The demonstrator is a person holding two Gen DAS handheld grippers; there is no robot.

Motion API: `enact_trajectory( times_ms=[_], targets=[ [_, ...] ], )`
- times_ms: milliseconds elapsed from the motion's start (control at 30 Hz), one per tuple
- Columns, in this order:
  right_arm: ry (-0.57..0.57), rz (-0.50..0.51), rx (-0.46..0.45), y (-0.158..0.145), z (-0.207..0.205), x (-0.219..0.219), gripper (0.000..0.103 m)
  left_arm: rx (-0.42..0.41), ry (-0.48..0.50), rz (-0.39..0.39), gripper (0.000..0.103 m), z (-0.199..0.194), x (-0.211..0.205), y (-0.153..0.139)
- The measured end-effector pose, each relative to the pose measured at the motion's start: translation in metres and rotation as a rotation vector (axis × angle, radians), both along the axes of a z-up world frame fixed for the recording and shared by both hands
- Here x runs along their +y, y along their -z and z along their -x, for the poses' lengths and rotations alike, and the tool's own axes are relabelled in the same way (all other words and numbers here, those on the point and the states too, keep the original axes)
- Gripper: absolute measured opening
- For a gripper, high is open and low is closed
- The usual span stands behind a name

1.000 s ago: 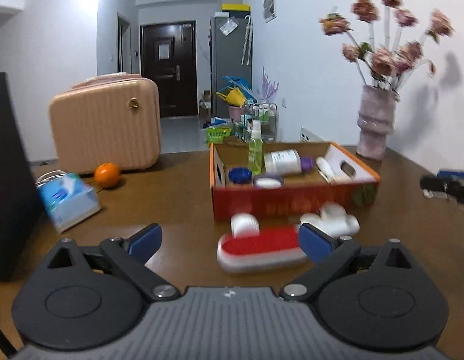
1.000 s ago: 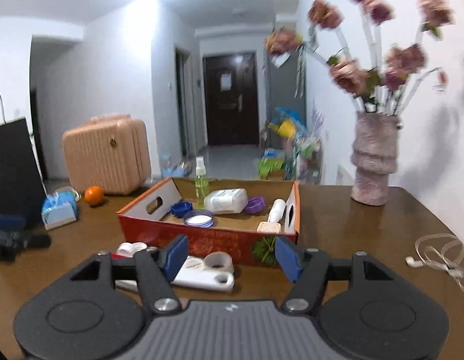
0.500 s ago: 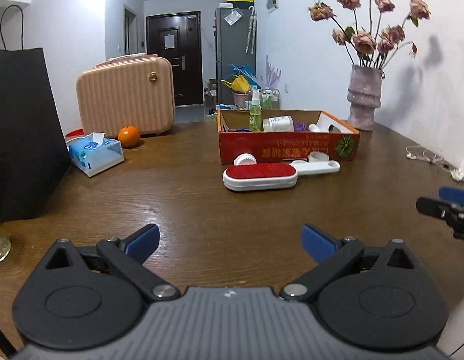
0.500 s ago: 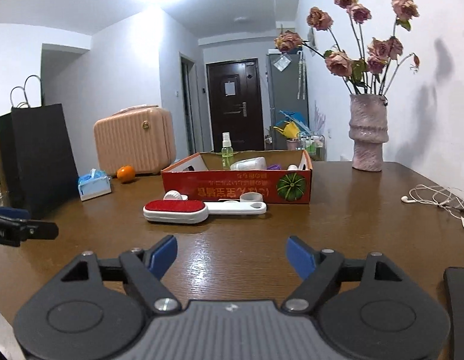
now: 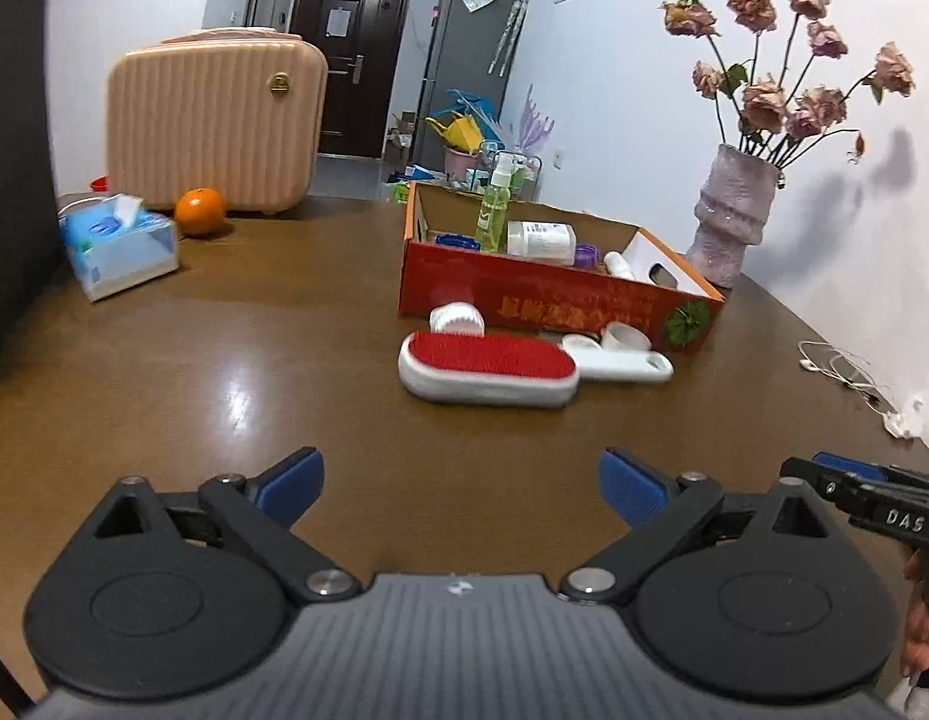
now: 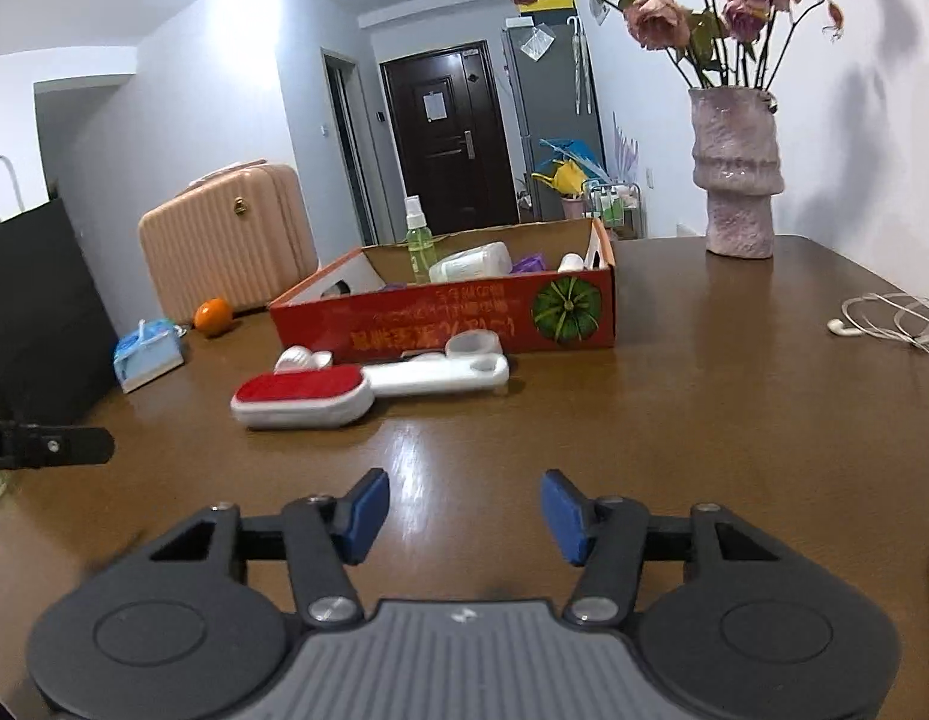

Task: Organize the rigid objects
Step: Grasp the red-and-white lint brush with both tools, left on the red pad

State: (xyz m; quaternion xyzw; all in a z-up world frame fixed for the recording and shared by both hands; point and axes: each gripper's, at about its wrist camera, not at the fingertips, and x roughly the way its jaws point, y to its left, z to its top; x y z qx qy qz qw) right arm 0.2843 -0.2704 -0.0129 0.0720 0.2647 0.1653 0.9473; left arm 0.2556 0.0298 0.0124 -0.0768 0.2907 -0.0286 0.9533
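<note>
A red cardboard box [image 5: 554, 300] [image 6: 464, 315] holds a green spray bottle [image 5: 494, 204], a white bottle [image 5: 539, 238] and small jars. In front of it on the brown table lie a white lint brush with a red pad [image 5: 488, 367] [image 6: 302, 399], a white handled tool [image 5: 620, 360] [image 6: 434, 373] and a small white round brush [image 5: 456, 318]. My left gripper [image 5: 461, 480] is open and empty, well short of the lint brush. My right gripper [image 6: 464, 507] is open and empty, also short of it; it shows at the right edge of the left wrist view [image 5: 872, 498].
A pink suitcase [image 5: 215, 120], an orange [image 5: 200, 211] and a tissue pack [image 5: 119, 246] stand at the back left. A black bag [image 6: 38, 312] stands at the far left. A vase of dried roses [image 6: 737, 174] and white earphones [image 6: 890, 318] are on the right.
Both grippers pulled back from the box a second ago, then came a little closer and higher again. The right gripper's jaws have narrowed somewhat. Nothing was picked up.
</note>
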Motion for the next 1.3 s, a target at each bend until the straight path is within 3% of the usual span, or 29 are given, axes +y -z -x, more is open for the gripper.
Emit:
enact_trajectory(
  times_ms=[233, 333, 500, 800, 1033, 1133, 1200, 1300],
  targets=[
    [0.013, -0.084, 0.095, 0.005, -0.105, 0.004, 0.042, 0.061, 0.035, 0.046, 0.081, -0.096, 0.015, 0.011],
    [-0.001, -0.149, 0.176, 0.015, -0.15, 0.005, 0.028, 0.144, 0.043, 0.066, 0.075, -0.136, 0.021, 0.026],
    [0.017, -0.137, 0.205, 0.031, -0.182, 0.01, 0.021, 0.168, 0.046, 0.135, 0.072, -0.163, 0.028, 0.042],
    [-0.011, -0.207, 0.232, 0.046, -0.191, 0.001, 0.017, 0.154, 0.055, 0.225, 0.065, -0.168, 0.035, 0.051],
    [-0.042, -0.161, 0.22, 0.043, -0.185, 0.004, 0.013, 0.146, 0.058, 0.235, 0.064, -0.162, 0.032, 0.051],
    [-0.021, -0.145, 0.224, 0.041, -0.174, 0.003, 0.012, 0.157, 0.061, 0.214, 0.062, -0.15, 0.024, 0.047],
    [-0.026, -0.102, 0.215, 0.038, -0.154, 0.003, 0.012, 0.154, 0.069, 0.201, 0.061, -0.131, 0.018, 0.044],
    [-0.032, -0.115, 0.223, 0.038, -0.117, -0.007, 0.012, 0.152, 0.083, 0.193, 0.06, -0.094, 0.011, 0.044]
  ],
)
